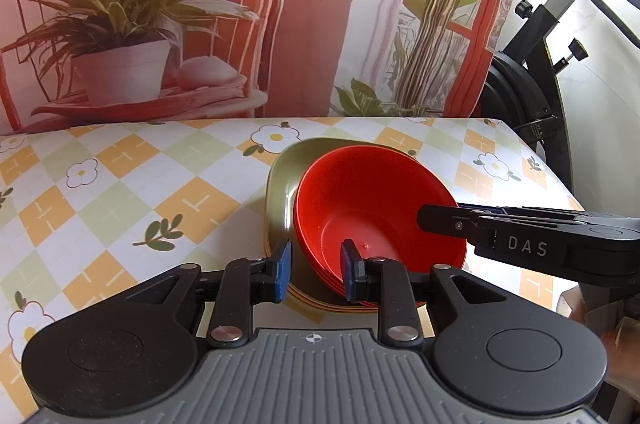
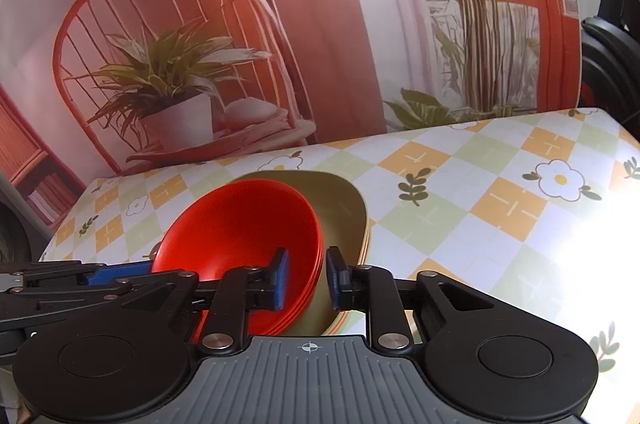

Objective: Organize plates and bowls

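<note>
A nested stack of red bowls (image 1: 360, 192) (image 2: 240, 220) sits on an olive-green plate (image 1: 284, 192) (image 2: 340, 200). That plate tops a few orange-edged plates (image 1: 312, 301) on the flowered tablecloth. My left gripper (image 1: 316, 270) straddles the near-left rim of the bowls, one blue pad inside and one outside, closed narrowly on it. My right gripper (image 2: 306, 276) clamps the opposite rim the same way. In the left wrist view it reaches in from the right (image 1: 432, 222). The left gripper (image 2: 120, 274) shows at the left edge of the right wrist view.
The table (image 1: 120, 204) (image 2: 500, 216) carries only this stack in view. A printed backdrop (image 1: 200, 24) of a potted plant and chair stands along its far edge. A black exercise bike (image 1: 532, 64) stands past the table's right edge.
</note>
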Motion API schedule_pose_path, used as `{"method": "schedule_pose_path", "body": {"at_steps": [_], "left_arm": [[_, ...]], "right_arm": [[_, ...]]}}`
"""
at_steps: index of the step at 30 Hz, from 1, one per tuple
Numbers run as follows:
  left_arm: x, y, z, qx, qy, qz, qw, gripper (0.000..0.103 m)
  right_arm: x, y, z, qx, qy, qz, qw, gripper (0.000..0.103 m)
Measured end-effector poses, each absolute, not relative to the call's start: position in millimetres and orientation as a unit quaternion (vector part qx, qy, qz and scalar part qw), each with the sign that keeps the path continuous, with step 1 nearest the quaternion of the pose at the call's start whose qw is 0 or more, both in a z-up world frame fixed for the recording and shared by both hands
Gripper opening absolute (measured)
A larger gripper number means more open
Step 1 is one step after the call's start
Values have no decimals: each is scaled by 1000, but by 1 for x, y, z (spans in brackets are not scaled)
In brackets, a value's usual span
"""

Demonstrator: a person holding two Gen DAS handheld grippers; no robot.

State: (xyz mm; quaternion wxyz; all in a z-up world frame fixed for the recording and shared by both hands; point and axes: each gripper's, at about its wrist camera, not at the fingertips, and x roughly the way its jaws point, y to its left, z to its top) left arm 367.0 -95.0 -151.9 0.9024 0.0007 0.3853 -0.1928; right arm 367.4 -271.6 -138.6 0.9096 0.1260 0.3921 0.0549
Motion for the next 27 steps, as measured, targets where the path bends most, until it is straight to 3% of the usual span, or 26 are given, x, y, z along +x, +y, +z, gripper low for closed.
{"method": "schedule_pose_path", "body": {"at_steps": [2, 6, 13, 27], "left_arm": [[364, -94, -148, 1, 381, -189, 905, 38], [354, -93, -137, 9, 367, -184, 912, 45], [331, -83, -111, 6, 332, -165, 929, 61], [271, -60, -55, 2, 269, -131, 954, 75]], "right_arm": [[366, -271, -134, 122, 389, 54, 911, 22], [360, -270, -124, 111, 383, 52, 916, 23], [342, -265, -99, 89, 362, 51, 927, 32], [283, -264, -34, 75, 300, 37, 950, 78]]}}
